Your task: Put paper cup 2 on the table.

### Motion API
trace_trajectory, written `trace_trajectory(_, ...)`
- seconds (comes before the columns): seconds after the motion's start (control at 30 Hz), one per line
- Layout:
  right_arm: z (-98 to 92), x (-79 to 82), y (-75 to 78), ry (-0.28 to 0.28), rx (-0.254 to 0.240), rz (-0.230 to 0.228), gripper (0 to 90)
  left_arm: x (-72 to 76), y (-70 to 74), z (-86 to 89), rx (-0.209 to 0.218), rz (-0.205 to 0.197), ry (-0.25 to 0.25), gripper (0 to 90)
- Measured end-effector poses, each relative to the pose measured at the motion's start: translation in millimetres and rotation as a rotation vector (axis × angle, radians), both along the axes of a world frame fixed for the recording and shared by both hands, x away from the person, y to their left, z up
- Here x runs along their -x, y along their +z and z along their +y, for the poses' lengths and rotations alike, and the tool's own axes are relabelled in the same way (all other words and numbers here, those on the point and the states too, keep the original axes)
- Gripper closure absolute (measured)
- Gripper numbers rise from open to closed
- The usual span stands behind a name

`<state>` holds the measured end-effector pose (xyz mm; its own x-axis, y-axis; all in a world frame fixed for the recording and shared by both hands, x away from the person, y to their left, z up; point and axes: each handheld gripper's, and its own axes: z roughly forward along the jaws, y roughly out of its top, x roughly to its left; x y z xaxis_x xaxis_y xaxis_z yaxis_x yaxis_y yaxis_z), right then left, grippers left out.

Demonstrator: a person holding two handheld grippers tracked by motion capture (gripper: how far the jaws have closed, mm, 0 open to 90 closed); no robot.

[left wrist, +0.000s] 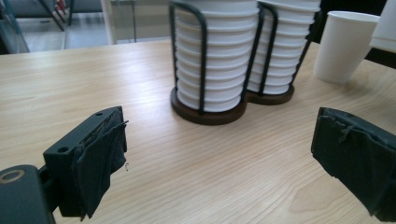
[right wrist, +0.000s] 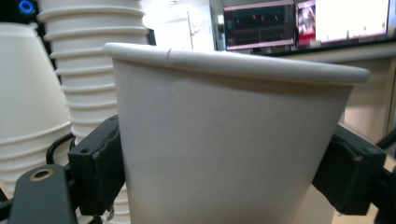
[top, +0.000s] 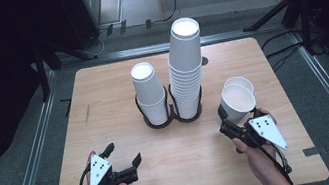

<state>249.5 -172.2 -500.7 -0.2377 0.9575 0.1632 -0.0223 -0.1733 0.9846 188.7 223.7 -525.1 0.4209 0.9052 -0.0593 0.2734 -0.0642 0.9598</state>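
Observation:
My right gripper (top: 239, 119) is shut on a white paper cup (top: 237, 102), held mouth up and slightly tilted above the table's right side. In the right gripper view the black pads (right wrist: 100, 163) press on both sides of that cup (right wrist: 224, 140). A second white cup (top: 241, 81) stands on the table just behind it. My left gripper (top: 123, 152) rests low near the front left, open, with bare wood between its jaws (left wrist: 219, 154). Two stacks of upturned white cups, a short one (top: 149, 92) and a tall one (top: 185, 63), sit in a dark double holder (top: 172, 120).
The wooden table (top: 102, 98) has metal rails along its sides. The loose cup (left wrist: 343, 46) stands right of the holder (left wrist: 210, 115) in the left gripper view. Cables and dark stand legs (top: 284, 1) lie on the floor beyond the far edge.

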Motion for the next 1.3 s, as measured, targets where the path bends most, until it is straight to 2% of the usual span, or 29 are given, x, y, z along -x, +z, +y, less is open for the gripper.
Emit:
trace_trajectory(0.07, 4.0, 0.1, -1.8, 0.008, 0.038, -0.028, 15.0, 0.4, -0.9, 5.2, -0.002, 0.0, 0.013, 3.7)
trace_trajectory(0.17, 11.3, 0.5, -6.5, 0.022, 0.124, -0.136, 15.1, -0.2, -1.1, 15.1, 0.008, 0.001, 0.044, 3.7)
trace_trajectory(0.2, 13.2, 0.3, -7.6, 0.028, 0.152, -0.155, 15.0, -0.6, -1.5, 17.9, 0.011, 0.0, 0.052, 3.7)
trace_trajectory(0.3, 16.1, -2.0, -10.6, 0.049, 0.195, -0.16, 15.0, -1.5, -3.4, 24.7, 0.005, 0.004, 0.075, 3.6)
trace_trajectory(0.5, 13.8, -12.8, -20.9, 0.069, 0.257, -0.111, 14.8, -3.1, -6.8, 36.6, 0.006, 0.014, 0.109, 3.7)
trace_trajectory(0.73, 14.3, -23.8, -27.6, 0.079, 0.252, -0.076, 14.7, -5.5, -11.2, 56.2, 0.023, 0.027, 0.169, 3.7)
trace_trajectory(0.97, 17.0, -28.0, -32.3, 0.118, 0.311, -0.011, 14.7, -6.0, -14.6, 63.4, 0.018, 0.035, 0.186, 3.7)
trace_trajectory(1.3, 16.0, -33.2, -42.6, 0.149, 0.367, 0.037, 14.6, -6.6, -16.6, 65.9, 0.017, 0.045, 0.193, 3.7)
